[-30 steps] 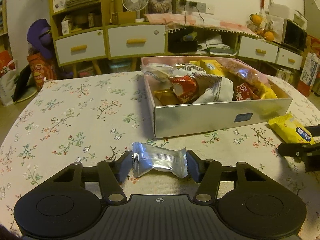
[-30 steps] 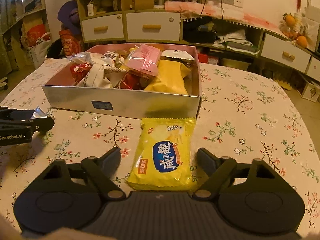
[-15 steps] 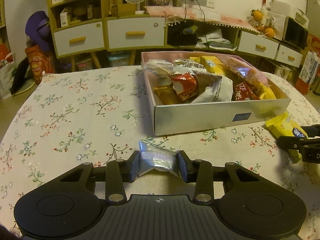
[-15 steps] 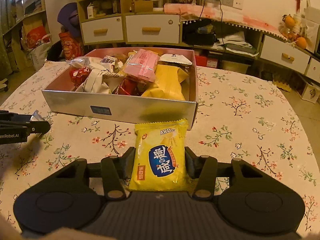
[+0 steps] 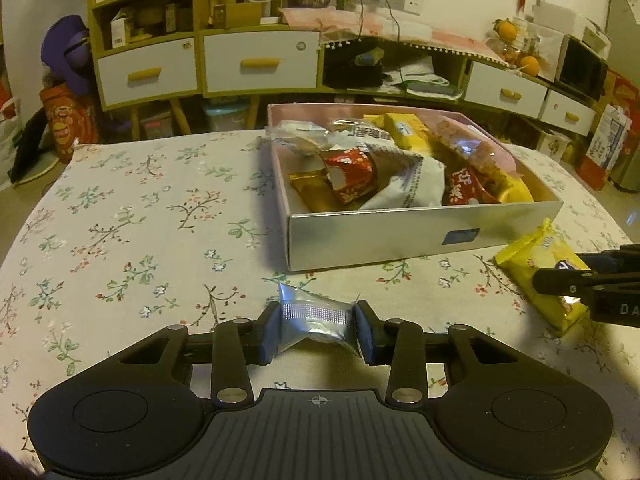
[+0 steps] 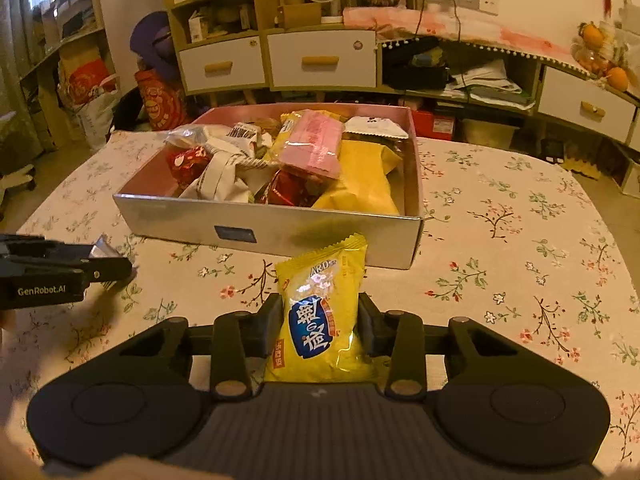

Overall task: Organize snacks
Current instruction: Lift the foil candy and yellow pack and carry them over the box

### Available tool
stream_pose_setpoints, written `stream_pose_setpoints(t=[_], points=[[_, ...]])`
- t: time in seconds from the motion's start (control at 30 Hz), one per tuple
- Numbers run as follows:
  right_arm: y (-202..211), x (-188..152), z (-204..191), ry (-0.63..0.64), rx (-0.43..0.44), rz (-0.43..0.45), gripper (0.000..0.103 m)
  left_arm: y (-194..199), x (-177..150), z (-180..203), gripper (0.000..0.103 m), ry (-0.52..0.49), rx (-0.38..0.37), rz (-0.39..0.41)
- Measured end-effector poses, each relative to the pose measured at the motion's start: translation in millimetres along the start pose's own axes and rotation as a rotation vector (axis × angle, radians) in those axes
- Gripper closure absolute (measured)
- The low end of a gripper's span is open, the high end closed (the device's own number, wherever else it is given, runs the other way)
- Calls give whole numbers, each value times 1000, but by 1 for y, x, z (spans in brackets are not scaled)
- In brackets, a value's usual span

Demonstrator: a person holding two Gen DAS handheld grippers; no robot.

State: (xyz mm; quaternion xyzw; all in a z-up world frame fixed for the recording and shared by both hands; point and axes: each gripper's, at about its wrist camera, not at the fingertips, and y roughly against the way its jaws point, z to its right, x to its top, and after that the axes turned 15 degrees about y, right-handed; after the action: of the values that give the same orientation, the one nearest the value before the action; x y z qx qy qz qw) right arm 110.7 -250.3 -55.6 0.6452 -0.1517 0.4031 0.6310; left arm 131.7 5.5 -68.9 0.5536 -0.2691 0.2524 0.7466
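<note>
A small silver foil snack packet (image 5: 316,320), crinkled and pinched at both ends, is being clamped between the left tongs (image 5: 317,330) just above the floral-clothed bench (image 5: 120,240). A yellow snack bag (image 6: 320,316) with a blue oval label and a serrated top edge is being squeezed by the right tongs (image 6: 318,330), its sides being buckled inward. Against the frames from a second ago, both tongs have been closing: the right ones were standing wide around the flat bag, the left ones only brushing the packet's ends. Beyond both, the open silver box (image 5: 400,232) is being kept near the bench's middle, heaped with red, white, pink and yellow wrappers. The blue label is being shown only in the right view; in the left view the bag (image 5: 536,268) is being seen edge-on, just beside the box's near corner.
</note>
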Motion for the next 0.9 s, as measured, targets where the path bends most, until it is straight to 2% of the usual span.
stream_pose_setpoints(t=[0.17,0.23,0.47,0.6,0.9], points=[[-6,-3,-3,5,5,-45,55,0,-1,4,67,-7,-13,-11],[-6,-4,-5,32,-4,-44,55,-1,-2,6,67,-15,-17,-17],[-4,2,-5,38,-6,-52,65,1,-3,13,67,-33,-32,-24],[3,6,2,-5,15,-36,72,5,-2,14,67,-35,-41,-11],[7,10,2,-30,44,-24,75,12,0,16,67,-31,-56,-1]])
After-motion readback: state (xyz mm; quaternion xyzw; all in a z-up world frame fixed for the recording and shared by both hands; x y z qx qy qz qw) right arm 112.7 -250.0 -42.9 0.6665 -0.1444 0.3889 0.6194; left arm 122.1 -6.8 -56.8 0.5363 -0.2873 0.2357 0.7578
